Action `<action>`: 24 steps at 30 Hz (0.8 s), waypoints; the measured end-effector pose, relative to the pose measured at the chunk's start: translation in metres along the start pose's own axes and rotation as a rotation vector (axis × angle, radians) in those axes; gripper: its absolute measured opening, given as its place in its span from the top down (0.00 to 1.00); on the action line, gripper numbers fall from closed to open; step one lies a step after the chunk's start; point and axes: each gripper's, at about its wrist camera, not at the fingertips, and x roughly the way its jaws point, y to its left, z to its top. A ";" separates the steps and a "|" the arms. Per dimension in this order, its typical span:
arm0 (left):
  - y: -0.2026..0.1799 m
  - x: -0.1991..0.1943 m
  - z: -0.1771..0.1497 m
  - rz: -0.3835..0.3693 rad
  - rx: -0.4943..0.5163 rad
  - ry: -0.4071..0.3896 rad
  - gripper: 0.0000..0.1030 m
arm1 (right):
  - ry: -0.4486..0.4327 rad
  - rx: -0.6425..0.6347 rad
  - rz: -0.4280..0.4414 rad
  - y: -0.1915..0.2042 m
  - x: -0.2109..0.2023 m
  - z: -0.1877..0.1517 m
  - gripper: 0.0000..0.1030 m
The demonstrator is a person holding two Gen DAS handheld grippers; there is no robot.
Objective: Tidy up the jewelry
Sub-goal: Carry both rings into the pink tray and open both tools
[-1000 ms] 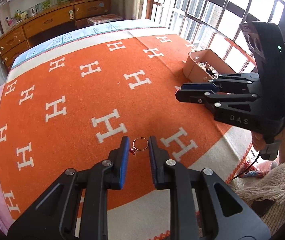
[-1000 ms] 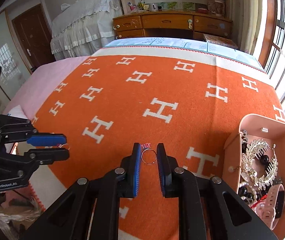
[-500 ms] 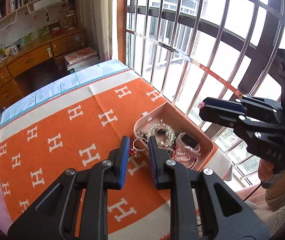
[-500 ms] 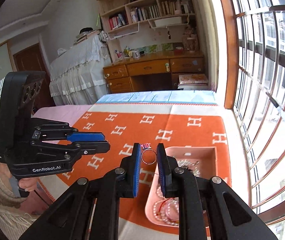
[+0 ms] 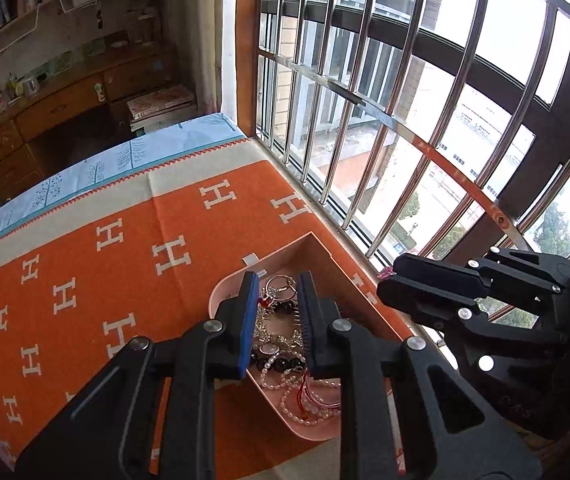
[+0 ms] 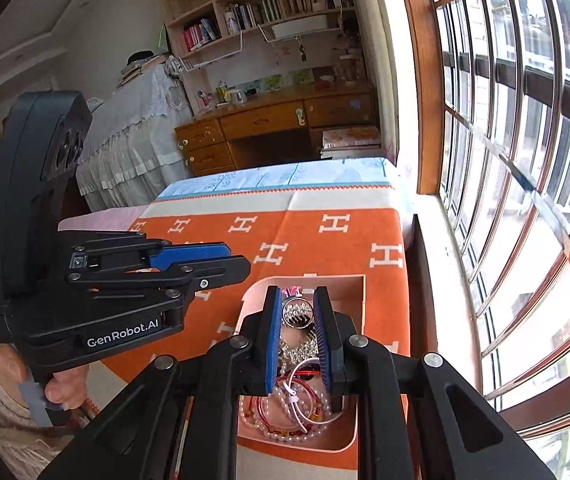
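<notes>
My left gripper (image 5: 275, 286) is shut on a silver ring with a red charm (image 5: 281, 285) and holds it above the pink jewelry tray (image 5: 317, 246). My right gripper (image 6: 296, 302) is shut on a silver ring with a pink charm (image 6: 297, 314), also above the same tray (image 6: 351, 284). The tray holds pearl strands, red bangles, a rhinestone comb and beads. The right gripper shows in the left wrist view (image 5: 389, 274); the left gripper shows in the right wrist view (image 6: 241, 262).
The tray sits on an orange blanket with white H marks (image 5: 85, 280), near its right edge by a barred window (image 5: 405, 120). A wooden desk (image 6: 269, 120) and bookshelves stand beyond the bed's far end.
Both grippers have moved on toward the window with their rings and come lower over the pink tray, which now lies right beneath the fingers.
</notes>
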 end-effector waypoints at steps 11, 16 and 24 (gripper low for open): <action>0.035 0.002 -0.012 0.058 -0.106 0.002 0.38 | 0.068 0.011 -0.001 -0.002 0.058 -0.005 0.76; 0.047 -0.008 -0.020 0.080 -0.119 -0.016 0.36 | 0.068 0.007 -0.001 0.002 0.064 -0.002 0.76; 0.062 -0.030 -0.038 0.136 -0.158 -0.045 0.35 | 0.068 0.006 0.000 0.019 0.069 -0.005 0.71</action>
